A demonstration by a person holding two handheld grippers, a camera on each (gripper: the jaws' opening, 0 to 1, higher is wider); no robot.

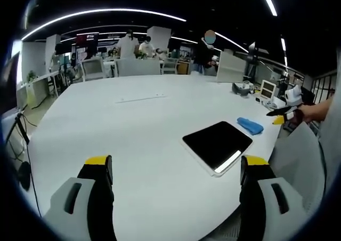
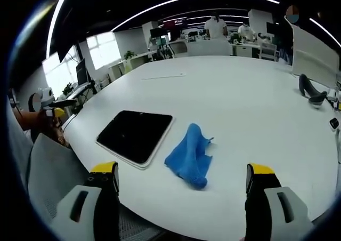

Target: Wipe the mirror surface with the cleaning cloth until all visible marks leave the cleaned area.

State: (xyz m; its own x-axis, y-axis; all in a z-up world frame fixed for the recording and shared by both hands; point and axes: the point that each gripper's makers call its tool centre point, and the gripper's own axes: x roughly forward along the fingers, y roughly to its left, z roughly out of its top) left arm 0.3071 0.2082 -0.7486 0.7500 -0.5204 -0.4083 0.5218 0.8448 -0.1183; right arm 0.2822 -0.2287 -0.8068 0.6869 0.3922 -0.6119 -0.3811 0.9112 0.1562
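Note:
The mirror [image 1: 217, 145], a dark glass slab in a white frame, lies flat on the white table [image 1: 133, 129] near its edge. Just past it lies the crumpled blue cleaning cloth [image 1: 250, 126]. My left gripper [image 1: 177, 165] is open and holds nothing, hanging back above the table short of the mirror. In the right gripper view the cloth [image 2: 189, 155] lies beside the mirror [image 2: 136, 136], on its right. My right gripper [image 2: 182, 170] is open, hovering before the cloth without touching it. Each gripper appears small at the other view's side: right gripper [image 1: 282, 113], left gripper [image 2: 52, 111].
A grey chair back [image 2: 53, 166] stands at the table edge near the mirror. A black curved object [image 2: 311, 94] and small devices [image 1: 266, 89] sit at the table's end. A thin strip [image 1: 141, 98] lies mid-table. People and desks fill the far background.

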